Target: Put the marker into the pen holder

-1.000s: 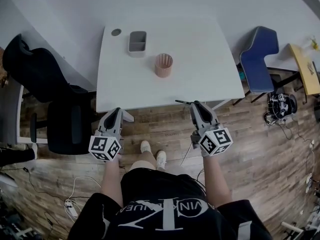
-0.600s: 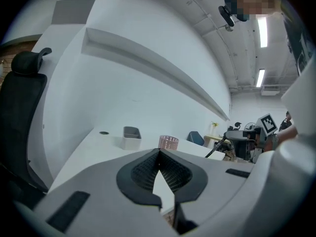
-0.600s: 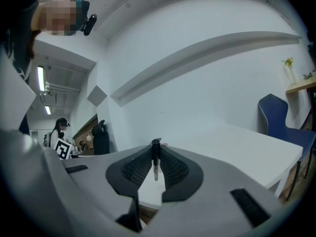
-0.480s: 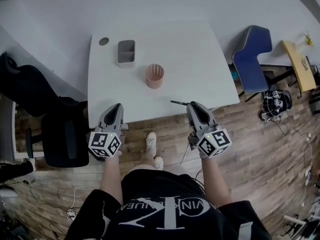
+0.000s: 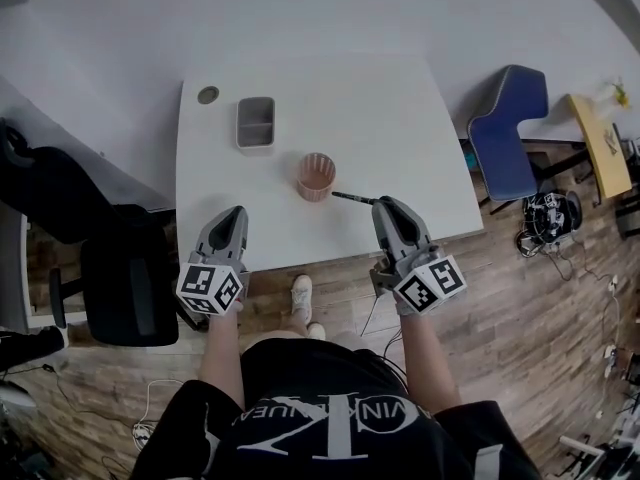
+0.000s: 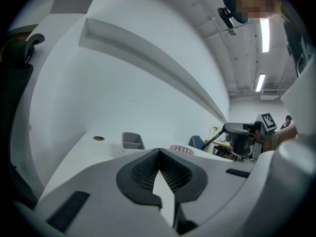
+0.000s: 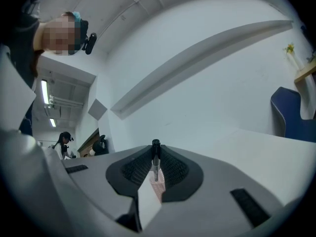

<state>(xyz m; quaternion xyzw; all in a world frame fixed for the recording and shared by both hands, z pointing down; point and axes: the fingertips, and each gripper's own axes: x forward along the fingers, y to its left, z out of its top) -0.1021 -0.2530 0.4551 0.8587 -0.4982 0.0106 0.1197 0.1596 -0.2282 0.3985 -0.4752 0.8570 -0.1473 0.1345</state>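
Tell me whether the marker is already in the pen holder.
No. The marker is clamped in the right gripper, with its tip just beside the pen holder, not inside it.

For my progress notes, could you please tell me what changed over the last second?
Both grippers advanced over the near edge of the table. The right gripper, still shut on the marker, brought its tip beside the pen holder. The left gripper is shut and empty; pen holder and grey tray are unmoved.
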